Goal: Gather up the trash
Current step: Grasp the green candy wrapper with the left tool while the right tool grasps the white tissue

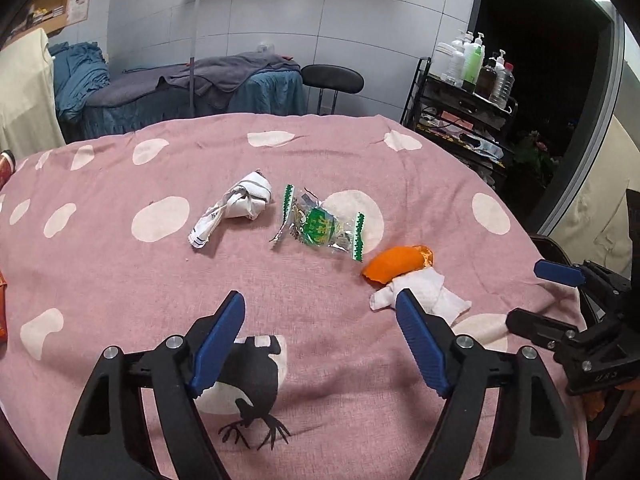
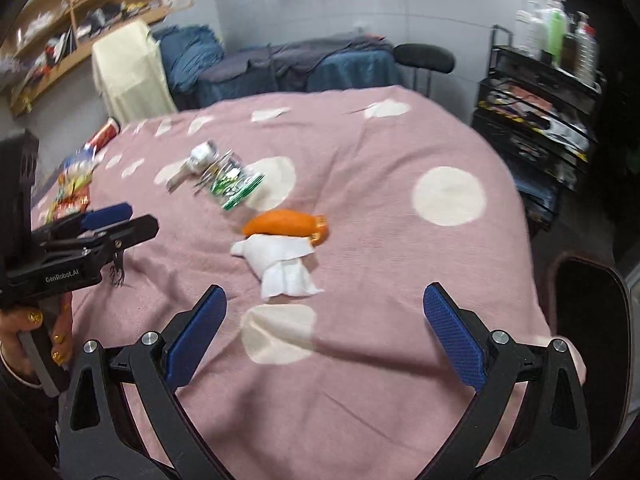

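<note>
Left wrist view: the left gripper [image 1: 320,304] hovers with its blue-padded jaws spread apart and nothing between them, above a round table draped in a pink cloth with cream spots [image 1: 120,264]. Four pieces of trash lie in a loose row on the cloth ahead of it. A crumpled white paper wrapper [image 1: 234,208] sits farthest left, just beside a clear-and-green snack wrapper [image 1: 322,228]. To the right of these, an orange peel [image 1: 394,266] rests touching a wadded white tissue [image 1: 424,294], the tissue lying partly behind the tip of the gripper's right-hand finger. The right gripper [image 1: 536,292] enters at the frame's right edge, over the table's rim.

Right wrist view: the right gripper [image 2: 324,304] is likewise spread wide and empty, pointing down at the cloth with the tissue [image 2: 280,264] and peel [image 2: 284,222] just ahead of it. The snack wrapper [image 2: 232,184] and paper wrapper [image 2: 198,160] lie farther off, blurred. A person's hand [image 2: 36,340] with gold-painted nails grips the left gripper's [image 2: 140,220] handle at the left edge. More colourful packets [image 2: 74,184] lie near the table's far left rim.
</note>
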Demonstrator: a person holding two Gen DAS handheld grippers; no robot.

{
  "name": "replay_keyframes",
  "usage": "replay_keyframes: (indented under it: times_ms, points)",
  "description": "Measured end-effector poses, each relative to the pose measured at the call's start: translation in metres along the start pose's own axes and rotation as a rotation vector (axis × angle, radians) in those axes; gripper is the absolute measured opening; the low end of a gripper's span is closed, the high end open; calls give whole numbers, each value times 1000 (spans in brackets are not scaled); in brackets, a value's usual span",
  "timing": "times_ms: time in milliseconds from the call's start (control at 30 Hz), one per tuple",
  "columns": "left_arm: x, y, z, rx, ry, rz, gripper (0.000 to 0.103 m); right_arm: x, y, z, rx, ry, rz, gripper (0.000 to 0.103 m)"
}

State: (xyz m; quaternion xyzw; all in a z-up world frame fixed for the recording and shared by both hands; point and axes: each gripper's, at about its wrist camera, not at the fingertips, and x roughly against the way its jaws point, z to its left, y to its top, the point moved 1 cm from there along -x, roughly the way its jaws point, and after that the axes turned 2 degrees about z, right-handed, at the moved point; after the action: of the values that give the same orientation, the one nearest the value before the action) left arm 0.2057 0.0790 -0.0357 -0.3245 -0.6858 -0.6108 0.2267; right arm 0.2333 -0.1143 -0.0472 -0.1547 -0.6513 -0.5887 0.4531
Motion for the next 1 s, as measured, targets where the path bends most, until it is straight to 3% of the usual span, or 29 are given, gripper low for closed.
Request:
replay_keyframes:
  times_ms: [100, 300, 400, 500, 567, 667, 733, 800, 1000]
  points:
    - [-12, 5, 2, -9, -9, 34, 76, -22, 11, 16, 67, -7, 65, 96]
    - [-41, 27, 4, -10, -23, 86, 75, -61, 25, 31, 110, 3, 185, 76]
    - [-55, 37, 6, -8, -3, 110, 73, -80, 25, 29, 88, 22, 251, 63]
    - [-67, 45, 8, 2, 7, 128, 69, -91, 23, 26, 61, 66, 298, 41]
    - [-76, 49, 9, 19, -6, 145, 62, -88, 21, 27, 67, 84, 281, 26]
    - [-84, 53, 6, 2, 18, 146, 46, -82, 21, 31, 87, 79, 247, 19]
    - [-84, 54, 5, -11, 24, 138, 26, -79, 21, 31, 92, 77, 230, 17]
    - [-83, 54, 6, -3, 9, 134, 16, -73, 20, 31, 86, 77, 210, 17]
    - [-70, 47, 8, 32, -30, 109, 12, -51, 16, 21, 37, 93, 157, 16]
